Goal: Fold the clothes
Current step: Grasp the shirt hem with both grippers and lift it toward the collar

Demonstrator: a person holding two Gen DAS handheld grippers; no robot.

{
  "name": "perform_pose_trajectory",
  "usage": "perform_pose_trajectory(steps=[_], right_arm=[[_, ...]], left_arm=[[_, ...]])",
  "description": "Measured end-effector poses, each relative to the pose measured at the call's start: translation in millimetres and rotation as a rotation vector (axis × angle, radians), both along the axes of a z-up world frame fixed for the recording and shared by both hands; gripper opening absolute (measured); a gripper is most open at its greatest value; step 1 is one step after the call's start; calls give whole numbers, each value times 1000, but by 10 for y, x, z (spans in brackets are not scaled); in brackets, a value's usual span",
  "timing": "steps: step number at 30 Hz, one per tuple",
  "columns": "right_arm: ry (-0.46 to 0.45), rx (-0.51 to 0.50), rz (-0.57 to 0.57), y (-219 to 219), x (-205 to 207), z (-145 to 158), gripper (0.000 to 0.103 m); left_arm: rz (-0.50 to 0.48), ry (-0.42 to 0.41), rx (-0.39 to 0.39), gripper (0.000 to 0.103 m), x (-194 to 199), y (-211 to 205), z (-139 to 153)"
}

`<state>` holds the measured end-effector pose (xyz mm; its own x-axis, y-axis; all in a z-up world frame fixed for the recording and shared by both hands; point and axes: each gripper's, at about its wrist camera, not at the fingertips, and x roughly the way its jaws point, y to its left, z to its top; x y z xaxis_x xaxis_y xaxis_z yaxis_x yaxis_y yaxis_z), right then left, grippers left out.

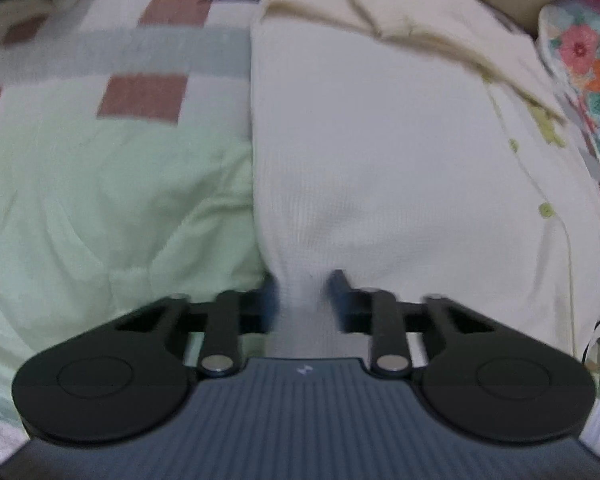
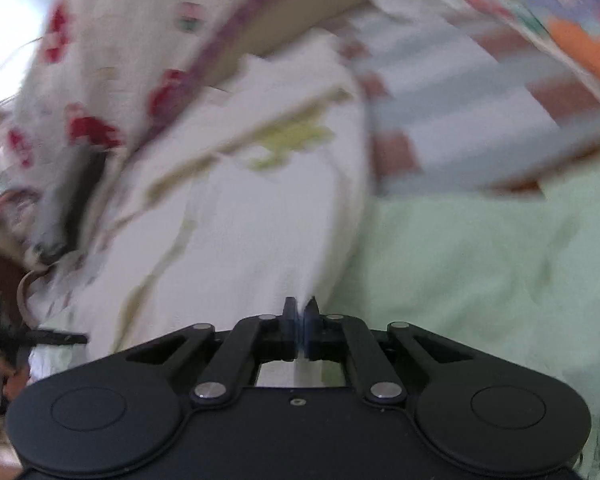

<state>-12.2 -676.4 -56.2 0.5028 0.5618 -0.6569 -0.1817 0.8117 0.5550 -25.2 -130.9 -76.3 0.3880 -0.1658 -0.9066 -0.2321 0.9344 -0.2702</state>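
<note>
The left gripper (image 1: 304, 292) has its jaws closed on a bunched fold of the white garment (image 1: 380, 152). The garment lies on a pale green quilt (image 1: 112, 200) with brown squares.

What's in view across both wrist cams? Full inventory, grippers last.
cream garment: one, off-white waffle knit with yellow-green buttons and trim, laid lengthwise on the bed, a bunch of it between both grippers' fingers
green quilt: one, pale mint, under and beside the garment
checked bedcover: one, white, grey and brick-red squares, beyond the quilt
floral fabric: one, pink, orange and green flowers, at the far side of the garment
red-print fabric: one, white with red motifs, blurred, beside the garment's collar end
left hand-held gripper: one, black, fingers closed on a bunched fold of the garment
right hand-held gripper: one, black, shut, pinching the garment's edge
</note>
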Motion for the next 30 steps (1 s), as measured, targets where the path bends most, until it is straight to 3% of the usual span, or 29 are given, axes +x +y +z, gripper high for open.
perform_pose_trajectory(steps=[1, 3, 5, 7, 11, 12, 13, 14, 15, 16, 17, 19, 20, 21, 22, 25, 27, 28, 29, 30], right_arm=[[-37, 15, 14, 22, -11, 70, 5], [-82, 1, 21, 62, -11, 181, 5], [-68, -43, 39, 85, 20, 177, 6], [-55, -67, 43, 84, 16, 140, 8], [8, -63, -3, -15, -29, -22, 11], [30, -65, -19, -35, -35, -67, 15], [52, -67, -35, -55, -42, -111, 33], [72, -67, -51, -75, -49, -153, 41], [81, -57, -64, -97, -55, -182, 43], [91, -47, -77, -118, -60, -211, 44], [100, -34, -89, -139, -66, -238, 44], [113, 29, -102, -180, -80, -280, 43], [96, 65, -86, -175, -92, -279, 35], [71, 88, -60, -152, -98, -258, 9], [58, 93, -41, -114, -80, -224, 7], [35, 70, -3, -8, -20, -150, 7], [26, 44, 15, 58, 22, -113, 12], [34, 24, 10, 63, 39, -126, 14], [44, 17, 4, 56, 46, -150, 17], [54, 16, -1, 42, 36, -172, 28]], left_arm=[[5, -12, -3, 24, -6, 18, 13], [21, -7, 14, 34, -4, 58, 11], [44, 16, 71, 70, -8, 75, -5], [57, 37, 119, 73, 11, 68, -30], [5, 66, 25, 84, 28, 31, -129], [-14, 67, 26, 84, 35, 1, -135], [-32, 64, 26, 82, 40, -28, -136], [-43, 45, 22, 71, 31, -44, -112], [-53, 26, 18, 59, 22, -60, -87], [-62, 8, 13, 34, 13, -74, -64], [-65, -3, 1, 24, 11, -72, -47], [-63, -27, -28, 16, 15, -56, -21], [-59, -41, -45, 10, 21, -47, -8], [-61, -59, -63, 10, 26, -51, 21], [-64, -77, -82, 10, 29, -58, 50], [-106, -106, -108, 11, 40, -147, 96], [-131, -82, -92, 16, 65, -214, 44], [-141, -65, -79, 27, 89, -243, 0], [-145, -44, -54, 44, 105, -261, -43], [-149, -25, -32, 47, 120, -277, -83]])
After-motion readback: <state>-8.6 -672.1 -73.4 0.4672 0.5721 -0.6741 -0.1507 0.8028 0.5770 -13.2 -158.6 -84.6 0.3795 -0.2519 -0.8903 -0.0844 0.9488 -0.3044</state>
